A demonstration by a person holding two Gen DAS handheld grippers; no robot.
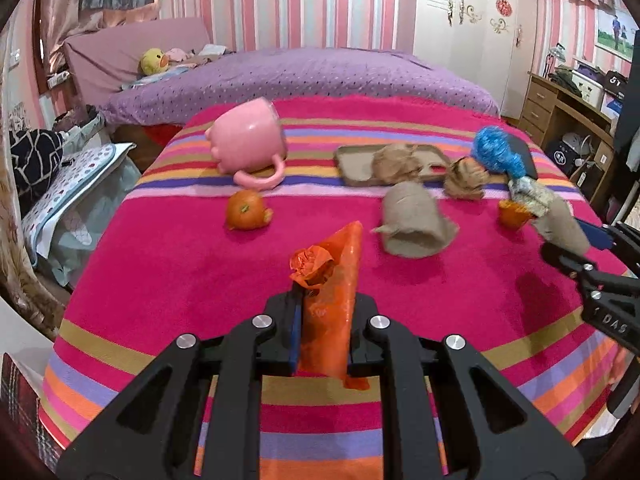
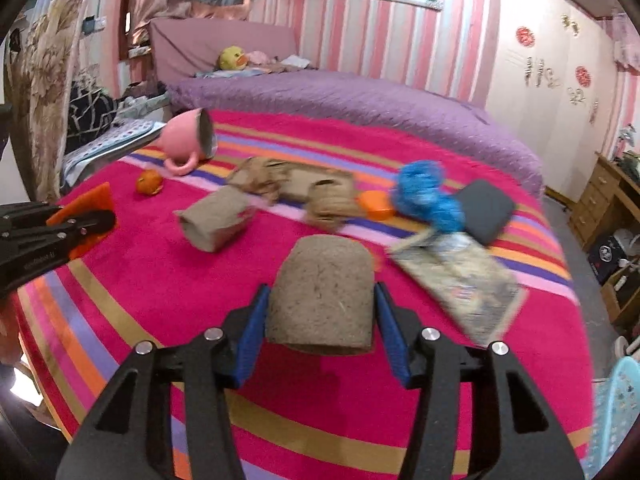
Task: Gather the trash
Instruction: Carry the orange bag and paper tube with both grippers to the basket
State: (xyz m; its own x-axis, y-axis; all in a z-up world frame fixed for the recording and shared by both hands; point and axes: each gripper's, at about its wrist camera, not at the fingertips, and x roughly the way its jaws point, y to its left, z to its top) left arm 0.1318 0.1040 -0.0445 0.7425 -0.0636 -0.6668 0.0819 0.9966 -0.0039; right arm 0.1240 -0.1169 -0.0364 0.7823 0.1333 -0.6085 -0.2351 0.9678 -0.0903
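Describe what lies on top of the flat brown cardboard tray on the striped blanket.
A crumpled brown paper wad lies on the flat brown cardboard tray, covering its middle. A small red patch shows by its right end. Whatever is beneath the wad is hidden.

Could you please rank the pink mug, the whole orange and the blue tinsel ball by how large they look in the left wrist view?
1. Pink mug, clearly largest.
2. Blue tinsel ball.
3. Whole orange, though the gap between these two is small and the ball lies farther away.

A home bedroom was the setting: a bed (image 1: 360,80) under a striped blanket (image 1: 200,280), pink striped wallpaper (image 1: 304,8), a plush duck (image 1: 154,62), a wooden desk (image 1: 560,108) and a white wardrobe (image 1: 472,20).
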